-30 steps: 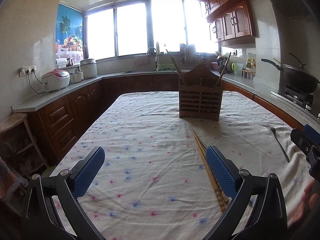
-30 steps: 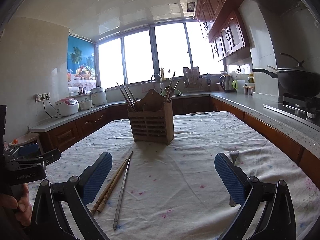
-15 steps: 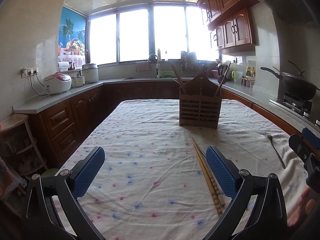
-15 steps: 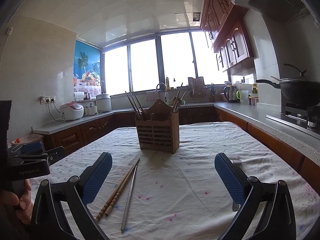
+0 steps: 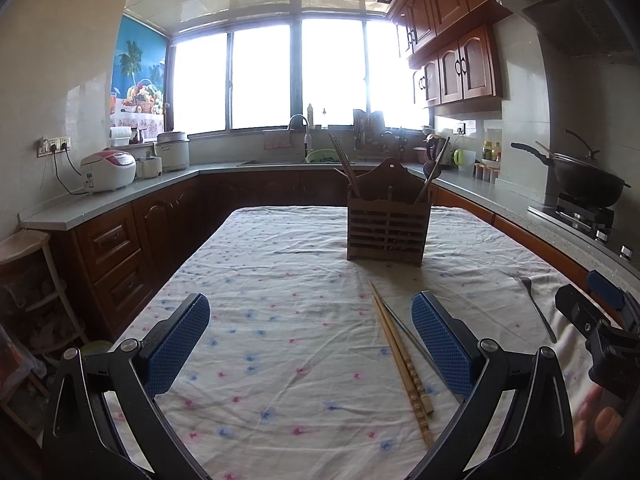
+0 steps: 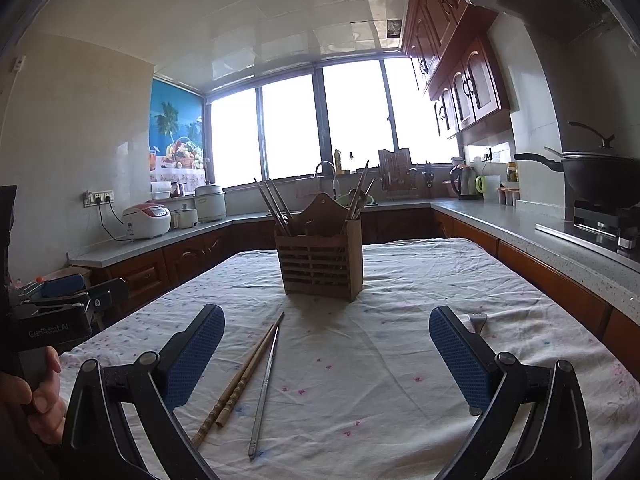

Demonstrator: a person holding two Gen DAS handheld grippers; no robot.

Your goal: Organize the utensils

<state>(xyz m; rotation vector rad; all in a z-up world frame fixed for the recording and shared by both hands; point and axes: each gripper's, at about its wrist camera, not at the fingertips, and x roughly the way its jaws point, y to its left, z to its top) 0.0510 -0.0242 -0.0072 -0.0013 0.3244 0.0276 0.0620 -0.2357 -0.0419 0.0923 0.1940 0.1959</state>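
Chopsticks [image 5: 402, 356] untouched; left gripper [image 5: 310, 344], right gripper [image 6: 326, 354] wide, empty.

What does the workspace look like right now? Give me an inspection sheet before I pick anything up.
Surface: table under a wrinkled floral tablecloth.
Job's things: wooden utensil holder upright, already holding chopsticks; wooden chopsticks and a metal chopstick lying loose side by side; fork lying apart to the right.
Clutter: nothing seen on the table.
Grippers: left gripper and right gripper both open, empty.
Cables: rice cooker cord to a wall socket.
Surroundings: kitchen counters, sink, wok on the stove.
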